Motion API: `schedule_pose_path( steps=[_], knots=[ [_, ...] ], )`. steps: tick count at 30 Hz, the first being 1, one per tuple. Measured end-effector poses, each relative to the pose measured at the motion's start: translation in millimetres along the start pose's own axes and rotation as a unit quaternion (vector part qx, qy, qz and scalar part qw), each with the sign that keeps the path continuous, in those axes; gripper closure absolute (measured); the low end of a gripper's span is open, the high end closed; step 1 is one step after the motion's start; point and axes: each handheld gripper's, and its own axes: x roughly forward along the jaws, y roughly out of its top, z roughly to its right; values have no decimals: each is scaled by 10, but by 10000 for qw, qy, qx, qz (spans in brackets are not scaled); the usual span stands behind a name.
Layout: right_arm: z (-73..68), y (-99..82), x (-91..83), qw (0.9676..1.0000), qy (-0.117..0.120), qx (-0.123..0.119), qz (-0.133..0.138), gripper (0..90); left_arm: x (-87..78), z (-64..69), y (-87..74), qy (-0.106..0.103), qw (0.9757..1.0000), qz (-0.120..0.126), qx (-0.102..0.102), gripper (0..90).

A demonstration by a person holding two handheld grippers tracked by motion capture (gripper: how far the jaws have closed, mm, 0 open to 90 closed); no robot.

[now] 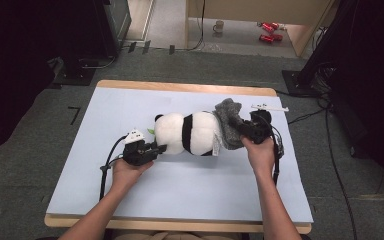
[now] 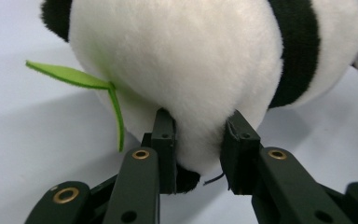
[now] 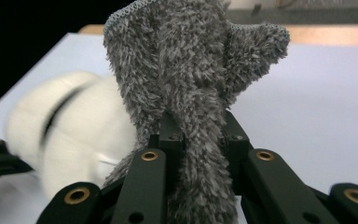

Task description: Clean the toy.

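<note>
A black-and-white plush panda (image 1: 187,132) lies on its side on the pale blue table mat (image 1: 180,185), a green felt leaf (image 2: 74,77) at its head. My left gripper (image 1: 160,148) is at the panda's head end, and its jaws pinch a fold of white plush (image 2: 199,140). A grey fluffy cloth (image 1: 228,122) drapes over the panda's other end. My right gripper (image 1: 244,131) is shut on a bunch of that cloth (image 3: 196,93), which stands up above the jaws.
The mat covers a wooden table (image 1: 180,87) with free room in front and to the left. A white tag (image 1: 270,107) sticks out above the right gripper. On the floor beyond lie a mug (image 1: 219,26) and red cans (image 1: 269,31).
</note>
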Motion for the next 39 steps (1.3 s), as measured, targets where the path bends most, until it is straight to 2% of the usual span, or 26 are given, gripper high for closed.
schedule_pose_path(
  steps=[4, 8, 12, 16, 21, 23, 25, 29, 31, 33, 35, 39],
  knots=[
    [-185, 91, -146, 9996, 210, -146, 144, 764, -113, 108, -5, 67, 9999, -5, -118, 715],
    [-422, 133, -147, 9983, 460, -349, 116, 764, -133, 134, 5, 138, 9998, 27, -159, 713],
    [-658, 97, -25, 9961, 629, -621, -81, 764, -136, 150, -11, 152, 9996, 69, -238, 710],
    [-852, 55, 96, 9933, 858, -749, -218, 763, -154, 189, -30, 162, 9994, 98, -280, 711],
    [-1120, -10, 249, 9880, 1216, -885, -363, 762, -171, 232, -13, 160, 9992, 138, -349, 711],
    [-1206, -44, 309, 9852, 1391, -923, -384, 762, -183, 258, -7, 145, 9992, 157, -342, 711],
    [-1283, -86, 366, 9833, 1461, -997, -418, 763, -200, 298, 1, 153, 9993, 165, -302, 712],
    [-1357, -169, 474, 9805, 1534, -1096, -550, 762, -218, 361, 3, 87, 9994, 189, -275, 717],
    [-1357, -223, 556, 9799, 1530, -1096, -657, 762, -211, 355, -10, 124, 9995, 150, -255, 723],
    [-1336, -289, 650, 9797, 1460, -1122, -793, 762, -186, 332, -21, 181, 9995, -6, -277, 730],
    [-1289, -345, 722, 9792, 1476, -1134, -801, 761, -141, 310, -42, 179, 9992, -111, -339, 735],
    [-1231, -377, 743, 9786, 1362, -1328, -782, 761, -115, 296, -62, 154, 9994, -77, -316, 745]
  ],
)
